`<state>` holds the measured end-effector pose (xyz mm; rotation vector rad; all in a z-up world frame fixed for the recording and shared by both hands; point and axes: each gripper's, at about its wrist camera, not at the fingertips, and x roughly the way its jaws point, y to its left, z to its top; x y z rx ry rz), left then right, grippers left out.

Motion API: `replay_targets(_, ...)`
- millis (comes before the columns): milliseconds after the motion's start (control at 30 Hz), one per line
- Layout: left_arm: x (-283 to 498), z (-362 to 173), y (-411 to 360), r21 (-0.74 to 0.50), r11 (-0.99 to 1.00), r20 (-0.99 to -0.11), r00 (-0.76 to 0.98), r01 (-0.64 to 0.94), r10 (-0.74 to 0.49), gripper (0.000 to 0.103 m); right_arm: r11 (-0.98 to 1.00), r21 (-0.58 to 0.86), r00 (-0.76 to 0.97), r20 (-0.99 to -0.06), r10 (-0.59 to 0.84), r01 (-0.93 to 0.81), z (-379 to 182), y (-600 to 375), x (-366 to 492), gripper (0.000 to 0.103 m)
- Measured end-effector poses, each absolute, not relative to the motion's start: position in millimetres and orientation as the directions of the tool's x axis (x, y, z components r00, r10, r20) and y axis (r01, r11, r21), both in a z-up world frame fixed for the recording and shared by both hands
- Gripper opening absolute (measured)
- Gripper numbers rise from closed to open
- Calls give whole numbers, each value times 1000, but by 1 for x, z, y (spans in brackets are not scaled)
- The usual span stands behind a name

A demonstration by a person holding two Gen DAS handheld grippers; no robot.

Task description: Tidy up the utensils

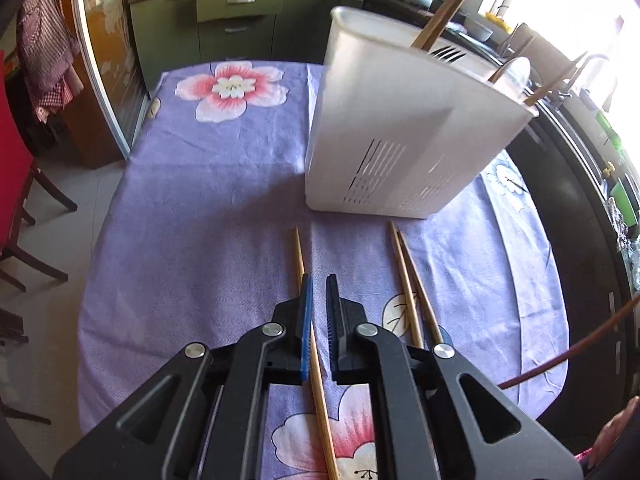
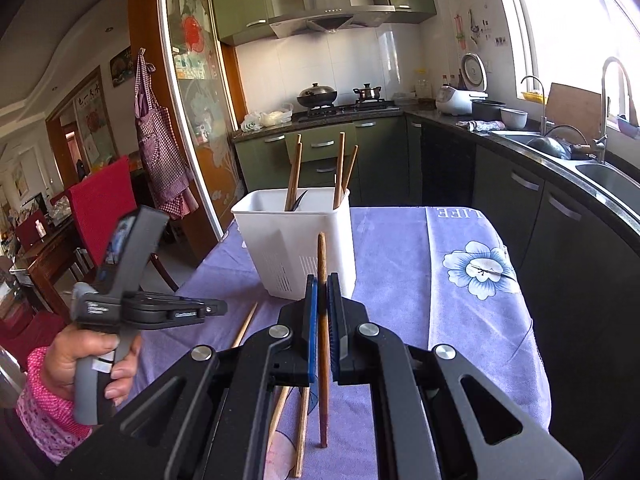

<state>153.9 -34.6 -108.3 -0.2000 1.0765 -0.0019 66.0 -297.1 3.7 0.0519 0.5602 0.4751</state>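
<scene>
While its blue-padded jaws clamp a dark brown chopstick (image 2: 322, 320) at about mid-length, the right gripper (image 2: 322, 280) points toward the white utensil holder (image 2: 296, 248), which stands straight ahead of it on the purple floral tablecloth (image 2: 460, 320). The stick runs roughly along the jaws, its upper tip raised toward the holder's front wall and its lower end hanging just above the cloth. Getting it in looks to turn on lifting that tip over the rim, since the open top sits higher than the tip as seen from this camera.

The left gripper (image 1: 319, 280) has its jaws drawn nearly together over a pale chopstick (image 1: 310, 340) lying on the cloth, long axis pointing away toward the holder; the stick runs between the pads, and the narrow gap suggests it is pinched, though contact is hard to confirm. Two more chopsticks (image 1: 412, 288) lie side by side just to the right, parallel to it. In the right wrist view the person's left hand (image 2: 96, 364), in a pink sleeve, grips that tool's handle, tilted steeply down. Several chopsticks already stand in the holder.
</scene>
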Motion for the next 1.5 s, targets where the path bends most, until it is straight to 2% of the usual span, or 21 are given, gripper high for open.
replay_targets(133,169,-130,-31,-130,982,-903,426,-139,-60,6,890,183,743,-495,450,-417,5,-302,67,6)
replay_targets(267,177,-143,-31,-141,979,-919,386,-146,-75,7,889,193,742,-493,455,-416,4,-305,69,6)
replay_targets(433,185,-153,-29,-125,977,-931,360,-170,-56,12,885,201,738,-491,462,-420,3,-305,69,6)
replay_targets(500,186,-155,-30,-123,978,-933,355,-167,-57,18,884,203,737,-491,463,-421,3,-305,70,6)
replay_targets(633,189,-155,-34,-93,985,-933,359,-145,-35,18,884,207,737,-490,465,-420,2,-305,70,6)
replay_targets(700,190,-156,-37,-82,988,-933,360,-130,-30,6,882,210,736,-490,467,-421,3,-305,70,6)
replay_targets(833,184,-153,-44,-78,991,-927,374,-112,-30,6,883,209,736,-490,467,-421,3,-304,70,6)
replay_targets(967,170,-134,-47,-53,993,-893,449,-103,-1,6,884,208,736,-491,465,-420,4,-304,70,6)
replay_targets(1200,126,-79,-52,-22,997,-787,617,-72,27,6,888,206,740,-493,457,-412,3,-307,72,6)
replay_targets(1500,82,-23,-53,-30,999,-679,734,-34,4,6,891,199,742,-496,451,-409,4,-305,70,6)
